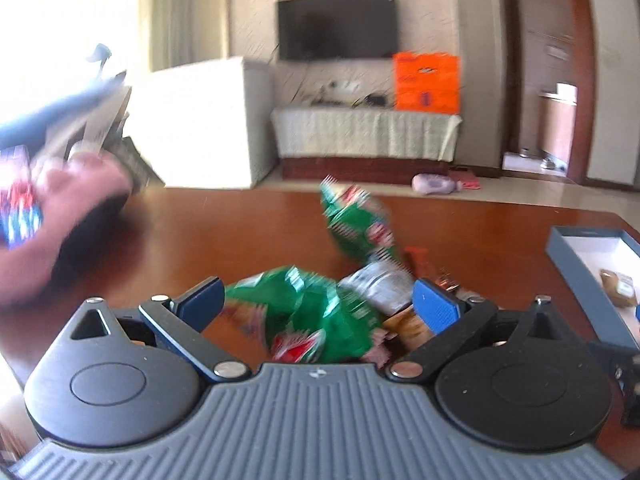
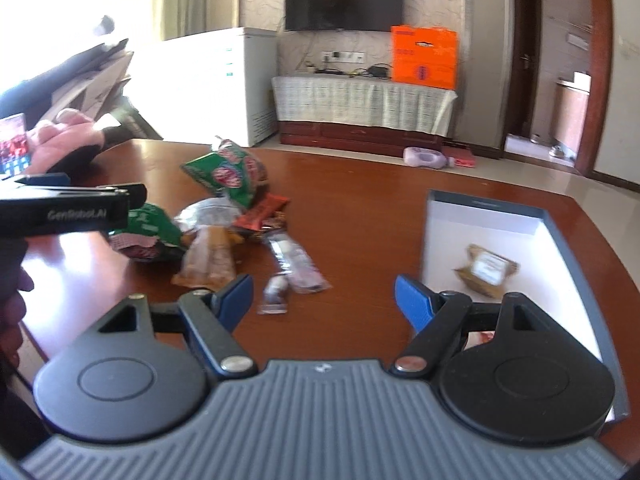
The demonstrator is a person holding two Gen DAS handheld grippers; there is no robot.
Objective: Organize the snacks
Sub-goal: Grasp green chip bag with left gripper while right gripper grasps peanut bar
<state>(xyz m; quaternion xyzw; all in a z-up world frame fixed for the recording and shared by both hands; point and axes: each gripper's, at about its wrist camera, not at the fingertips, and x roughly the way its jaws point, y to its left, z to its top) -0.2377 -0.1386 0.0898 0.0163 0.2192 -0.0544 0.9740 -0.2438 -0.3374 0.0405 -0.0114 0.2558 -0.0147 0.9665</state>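
A pile of snack packets lies on the brown table [image 2: 360,208]: a green bag [image 2: 228,172], a second green bag [image 2: 156,228], a tan packet [image 2: 208,260], a red-brown packet [image 2: 264,212] and a long clear wrapper [image 2: 296,260]. My left gripper [image 1: 320,304] is open just above a crumpled green bag [image 1: 320,320], and its pads do not press on it. It shows from the side as the left gripper [image 2: 132,200] over the pile. My right gripper [image 2: 324,302] is open with bare table between its fingers, and a small wrapper [image 2: 274,296] lies by its left finger.
A blue-grey box [image 2: 480,204] with a white inside stands at the table's right and holds a brown packet [image 2: 486,270]; it appears as the box [image 1: 592,236] in the left view. A person's hand [image 2: 60,140] with a phone [image 2: 14,144] rests at the far left.
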